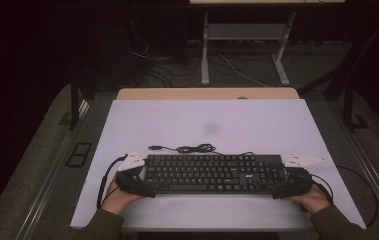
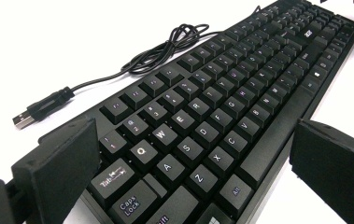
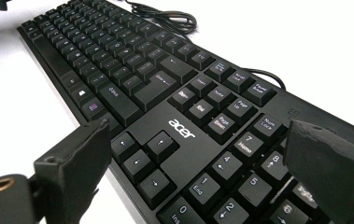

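Note:
A black Acer keyboard (image 1: 212, 172) lies flat across the near part of the white table top (image 1: 202, 115). Its cable (image 1: 194, 148) is coiled just behind it and ends in a loose USB plug (image 2: 25, 119). My left gripper (image 1: 146, 181) is at the keyboard's left end, and its jaws stand open on either side of the keyboard (image 2: 221, 93), with a white gap at the front edge. My right gripper (image 1: 277, 186) is at the number-pad end, open too, its jaws straddling the keyboard (image 3: 132, 70) there. A hand holds each gripper.
A faint grey smudge (image 1: 211, 129) marks the table behind the cable. A strip of wooden desk (image 1: 207, 93) shows beyond the white top. Farther back stand the white legs of another desk (image 1: 205, 55) with wires on the dark floor.

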{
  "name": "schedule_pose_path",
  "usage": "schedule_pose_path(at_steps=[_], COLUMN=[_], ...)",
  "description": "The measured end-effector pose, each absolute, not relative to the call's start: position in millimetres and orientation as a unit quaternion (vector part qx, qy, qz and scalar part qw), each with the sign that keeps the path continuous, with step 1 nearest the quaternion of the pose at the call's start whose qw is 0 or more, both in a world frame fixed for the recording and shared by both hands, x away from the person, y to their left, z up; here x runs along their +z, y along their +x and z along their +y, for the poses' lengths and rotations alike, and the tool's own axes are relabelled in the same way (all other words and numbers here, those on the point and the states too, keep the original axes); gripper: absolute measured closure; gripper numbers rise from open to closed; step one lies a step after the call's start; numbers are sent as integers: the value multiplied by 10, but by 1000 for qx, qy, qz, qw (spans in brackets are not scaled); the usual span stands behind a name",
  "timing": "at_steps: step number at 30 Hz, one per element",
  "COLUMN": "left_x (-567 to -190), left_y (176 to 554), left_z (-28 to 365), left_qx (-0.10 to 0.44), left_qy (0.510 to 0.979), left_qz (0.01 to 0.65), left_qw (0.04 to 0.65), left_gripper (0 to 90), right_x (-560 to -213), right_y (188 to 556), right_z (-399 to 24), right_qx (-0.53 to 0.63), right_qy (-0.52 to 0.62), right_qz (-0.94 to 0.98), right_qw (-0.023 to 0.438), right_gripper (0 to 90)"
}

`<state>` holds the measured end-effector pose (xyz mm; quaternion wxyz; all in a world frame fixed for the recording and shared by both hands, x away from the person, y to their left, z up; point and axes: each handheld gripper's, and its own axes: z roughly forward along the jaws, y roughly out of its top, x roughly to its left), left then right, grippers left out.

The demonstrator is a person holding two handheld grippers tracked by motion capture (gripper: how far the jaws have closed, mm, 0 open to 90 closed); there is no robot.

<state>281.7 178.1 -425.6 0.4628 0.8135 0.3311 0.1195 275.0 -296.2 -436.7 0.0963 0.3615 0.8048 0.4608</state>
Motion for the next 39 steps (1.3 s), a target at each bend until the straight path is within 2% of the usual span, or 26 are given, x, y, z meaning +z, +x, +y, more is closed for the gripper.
schedule_pose_path(at_steps=[39], left_x=[-4261], left_y=[2861], left_z=[1708], left_qx=[119], left_qy=[811], left_qz=[326], left_qw=[471], left_gripper=[14], right_x=[-4291], right_y=[2898], right_z=[-2670], right_qx=[480], right_qy=[337], right_qz=[807], right_qw=[74], right_gripper=[76])
